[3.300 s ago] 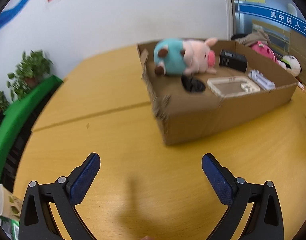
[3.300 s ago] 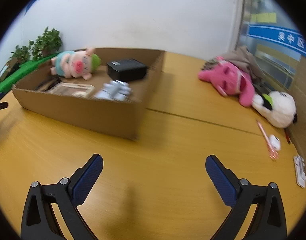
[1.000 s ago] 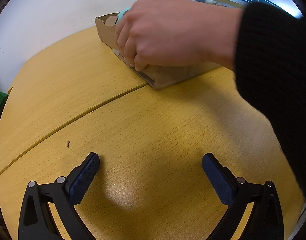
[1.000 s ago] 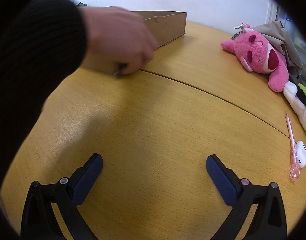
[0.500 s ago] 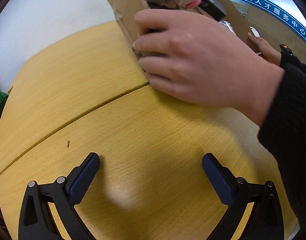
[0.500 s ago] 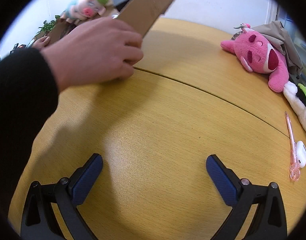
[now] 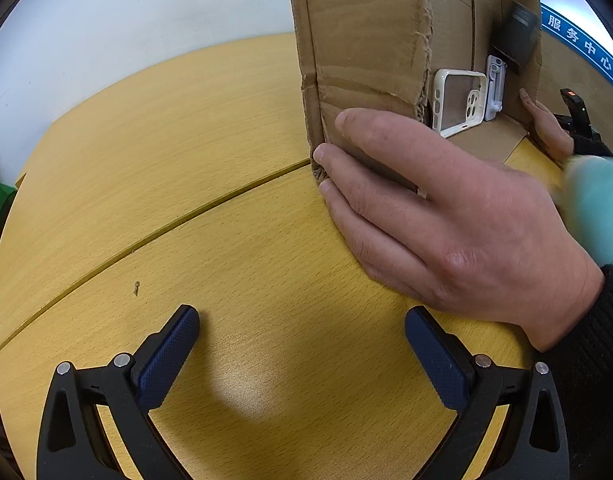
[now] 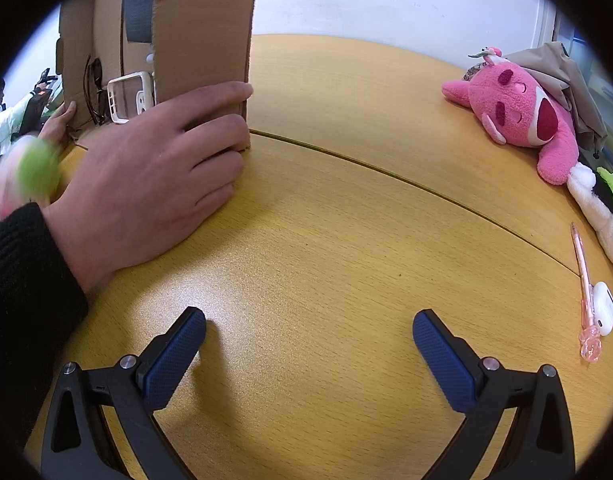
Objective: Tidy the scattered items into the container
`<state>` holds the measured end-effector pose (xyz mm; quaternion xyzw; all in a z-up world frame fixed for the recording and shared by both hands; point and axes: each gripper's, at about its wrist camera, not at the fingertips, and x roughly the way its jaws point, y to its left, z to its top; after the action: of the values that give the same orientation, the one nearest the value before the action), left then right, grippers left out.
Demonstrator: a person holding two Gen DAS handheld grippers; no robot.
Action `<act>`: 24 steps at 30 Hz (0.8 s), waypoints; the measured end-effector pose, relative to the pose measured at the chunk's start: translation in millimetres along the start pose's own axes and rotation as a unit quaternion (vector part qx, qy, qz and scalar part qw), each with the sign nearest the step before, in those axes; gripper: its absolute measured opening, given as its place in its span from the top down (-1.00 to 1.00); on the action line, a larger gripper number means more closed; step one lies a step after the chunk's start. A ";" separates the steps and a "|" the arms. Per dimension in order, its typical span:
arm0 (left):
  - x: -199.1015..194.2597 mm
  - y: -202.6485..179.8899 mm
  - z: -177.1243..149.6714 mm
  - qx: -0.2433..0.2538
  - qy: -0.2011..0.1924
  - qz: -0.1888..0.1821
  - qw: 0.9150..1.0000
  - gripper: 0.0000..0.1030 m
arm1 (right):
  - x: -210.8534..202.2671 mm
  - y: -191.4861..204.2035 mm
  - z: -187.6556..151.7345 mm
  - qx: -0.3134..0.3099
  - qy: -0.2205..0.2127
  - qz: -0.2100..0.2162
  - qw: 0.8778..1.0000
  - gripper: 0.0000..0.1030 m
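Cardboard box (image 7: 366, 40) is tipped up on its side on the wooden table (image 7: 186, 160), opening facing away from both cams, w/ a bare hand (image 7: 446, 220) pressed on its lower corner and a 2nd hand (image 7: 546, 128) at the far edge. Phone case (image 7: 458, 100) and a dark block (image 7: 518, 36) sit inside against the upended floor; a blurred green/teal plush (image 8: 34, 172) is by the wrist, can't tell if it's in the box or not. Left gripper (image 7: 302, 344) and right gripper (image 8: 309, 344) both rest low over the table, jaws wide apart, holding nothing. Loose items: pink plush (image 8: 518, 116), white plush (image 8: 602, 204), pink pen (image 8: 584, 280), white earbud case (image 8: 604, 308), all well right of the box. Judgement: step looks like resetting/emptying the container by hand. To do it well keep both grippers back till the box is flat and hands are clear, then start w/ the bulky plush; thin pen needs a low, square pinch
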<state>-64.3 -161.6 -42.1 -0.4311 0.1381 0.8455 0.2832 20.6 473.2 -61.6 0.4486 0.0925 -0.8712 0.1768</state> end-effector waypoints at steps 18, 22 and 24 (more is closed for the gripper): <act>8.6 8.9 11.6 -0.001 0.000 0.000 1.000 -1.00 | 3.2 -2.4 0.0 0.001 -0.002 -0.001 1.000 -1.00; 10.6 11.2 15.7 -0.001 0.000 0.000 1.000 -1.00 | 4.3 -2.3 -0.9 0.001 -0.002 -0.001 1.000 -1.00; 11.6 12.6 17.9 -0.001 0.000 0.000 1.000 -1.00 | 4.5 -2.2 -1.0 0.001 -0.002 -0.001 1.000 -1.00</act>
<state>-88.9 -158.9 -41.0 -0.4316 0.1371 0.8456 0.2825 18.0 474.5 -65.8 0.4470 0.0922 -0.8723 0.1755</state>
